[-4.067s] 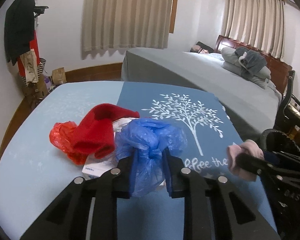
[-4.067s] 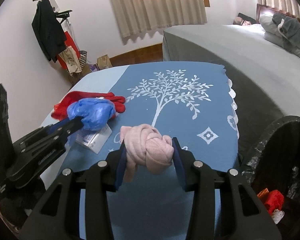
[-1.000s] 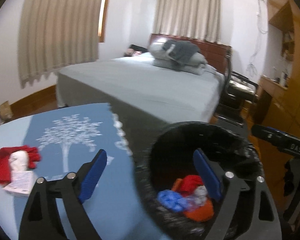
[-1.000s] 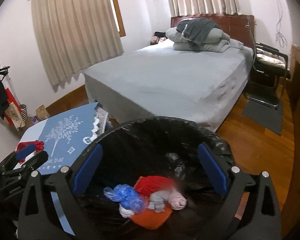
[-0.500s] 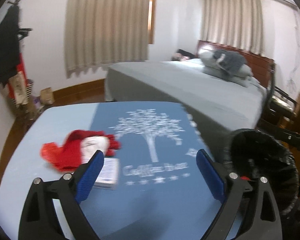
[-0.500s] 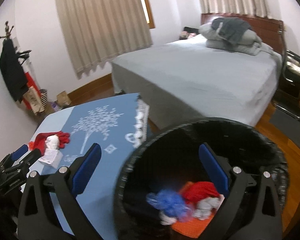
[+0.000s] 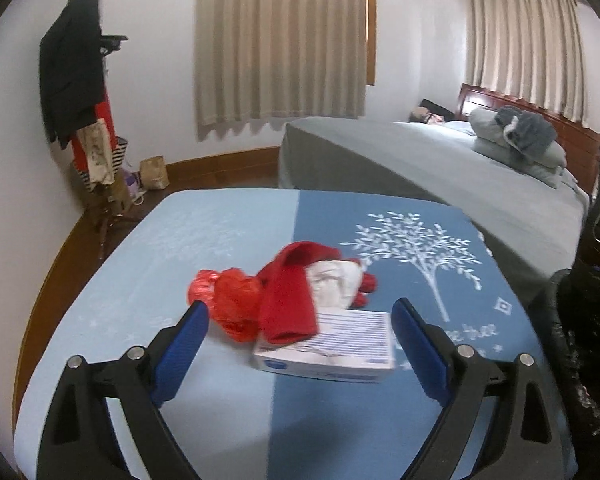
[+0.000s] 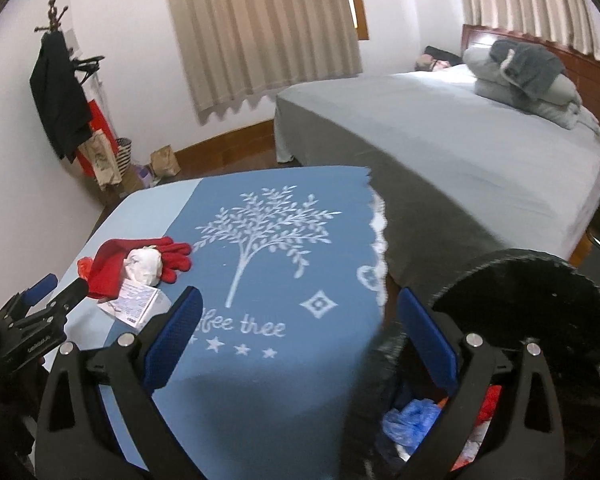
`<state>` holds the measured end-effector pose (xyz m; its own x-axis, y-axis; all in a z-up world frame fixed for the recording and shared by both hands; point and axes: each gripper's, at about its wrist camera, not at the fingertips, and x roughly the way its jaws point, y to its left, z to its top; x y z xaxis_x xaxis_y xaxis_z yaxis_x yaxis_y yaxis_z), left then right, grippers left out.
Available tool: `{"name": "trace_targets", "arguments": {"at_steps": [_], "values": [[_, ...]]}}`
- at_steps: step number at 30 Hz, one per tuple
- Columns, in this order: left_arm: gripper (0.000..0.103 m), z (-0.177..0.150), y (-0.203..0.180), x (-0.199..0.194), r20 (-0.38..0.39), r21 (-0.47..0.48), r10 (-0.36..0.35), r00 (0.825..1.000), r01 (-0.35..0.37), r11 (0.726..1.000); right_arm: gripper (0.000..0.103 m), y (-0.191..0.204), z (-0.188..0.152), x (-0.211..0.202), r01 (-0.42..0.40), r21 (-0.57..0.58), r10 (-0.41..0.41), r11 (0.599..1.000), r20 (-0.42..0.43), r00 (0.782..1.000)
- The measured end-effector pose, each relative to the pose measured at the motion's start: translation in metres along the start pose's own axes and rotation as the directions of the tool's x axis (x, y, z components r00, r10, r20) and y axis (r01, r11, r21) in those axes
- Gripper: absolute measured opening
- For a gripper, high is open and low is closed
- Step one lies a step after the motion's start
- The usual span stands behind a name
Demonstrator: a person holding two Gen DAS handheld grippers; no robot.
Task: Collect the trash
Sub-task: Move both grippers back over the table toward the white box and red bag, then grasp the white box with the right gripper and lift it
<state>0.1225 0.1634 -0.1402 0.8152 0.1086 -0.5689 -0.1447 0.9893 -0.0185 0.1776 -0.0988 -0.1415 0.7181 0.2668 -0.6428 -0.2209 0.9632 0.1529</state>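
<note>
On the blue tablecloth [image 7: 204,240] lies a heap: a red plastic bag [image 7: 224,300], a red glove [image 7: 288,292], a crumpled white wad [image 7: 334,282] and a white printed box [image 7: 340,346]. My left gripper [image 7: 300,328] is open just short of the heap, the box between its spread blue pads [image 7: 184,344]. The same heap shows in the right wrist view: red glove [image 8: 140,256], white wad [image 8: 144,266], box [image 8: 138,304]. My right gripper [image 8: 300,328] is open and empty over the table's near edge, beside the black-lined trash bin [image 8: 520,300], which holds a blue bag [image 8: 410,420] and red scraps.
The trash bin [image 7: 580,340] stands at the table's right edge. A grey bed [image 7: 440,160] with folded bedding lies behind, and someone lies at its far end. A coat stand [image 7: 80,92] with clothes and bags is at the left wall.
The blue bag and pink roll I held 4 s ago now lie in the bin. Both grippers have opened and swung back from the bin toward the table; the left one has closed in on the heap.
</note>
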Motion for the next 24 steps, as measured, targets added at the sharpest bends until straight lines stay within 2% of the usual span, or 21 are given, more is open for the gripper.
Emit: {"name": "trace_targets", "arguments": {"at_steps": [4, 9, 15, 24], "values": [[0.079, -0.002, 0.005, 0.01, -0.01, -0.002, 0.002, 1.0, -0.002, 1.0, 0.095, 0.01, 0.0, 0.012, -0.009, -0.017, 0.009, 1.0, -0.017, 1.0], [0.075, -0.006, 0.007, 0.021, -0.034, -0.009, -0.003, 0.999, 0.003, 1.0, 0.095, 0.017, -0.001, 0.024, -0.014, -0.033, 0.013, 0.999, -0.039, 0.999], [0.074, -0.014, 0.022, 0.017, -0.045, -0.024, 0.021, 0.999, -0.022, 0.999, 0.095, 0.032, -0.006, 0.043, -0.036, -0.046, 0.033, 0.998, -0.065, 0.997], [0.074, -0.033, 0.07, 0.014, -0.086, -0.071, 0.104, 0.991, -0.11, 0.991, 0.095, 0.087, -0.017, 0.073, -0.149, -0.112, 0.136, 0.982, -0.115, 0.984]]}}
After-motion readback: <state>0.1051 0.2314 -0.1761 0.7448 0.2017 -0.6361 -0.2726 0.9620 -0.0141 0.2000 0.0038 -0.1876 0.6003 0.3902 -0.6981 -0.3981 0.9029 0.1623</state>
